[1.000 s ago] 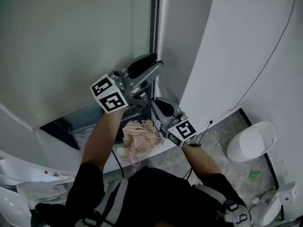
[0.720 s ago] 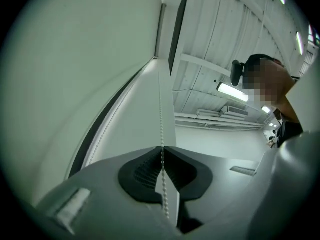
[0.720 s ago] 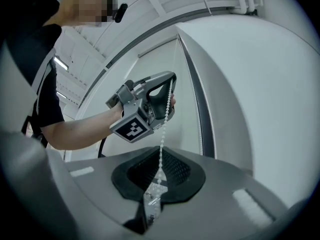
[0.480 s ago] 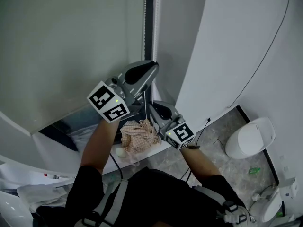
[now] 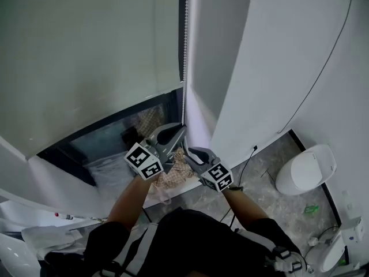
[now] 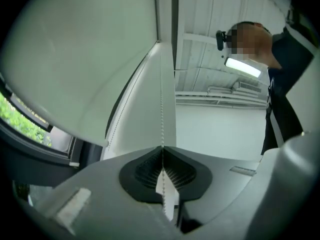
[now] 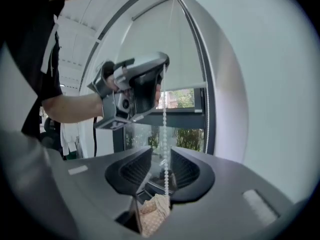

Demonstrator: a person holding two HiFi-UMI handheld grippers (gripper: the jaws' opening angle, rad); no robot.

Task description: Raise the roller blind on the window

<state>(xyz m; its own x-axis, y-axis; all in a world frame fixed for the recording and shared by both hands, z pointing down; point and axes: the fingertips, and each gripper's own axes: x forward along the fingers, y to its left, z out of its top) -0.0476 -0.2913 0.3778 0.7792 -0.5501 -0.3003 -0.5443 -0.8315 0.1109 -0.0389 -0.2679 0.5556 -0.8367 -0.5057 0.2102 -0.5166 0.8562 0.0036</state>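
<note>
The grey roller blind hangs over the window, and glass shows under its lower edge. A white bead chain runs down beside the frame. My left gripper is shut on the bead chain, which is pinched between its pads. My right gripper sits just below and to the right. Its jaws have just been opening and stand apart, with the bead chain hanging free between them, touching neither pad. The left gripper shows above it in the right gripper view.
A crumpled checked cloth lies on the white sill under both grippers. The white wall stands close on the right, with a thin cable running down it. A white rounded bin stands on the floor.
Both grippers have sunk together along the chain. More window glass shows under the blind's lower edge. The right gripper's jaws have parted.
</note>
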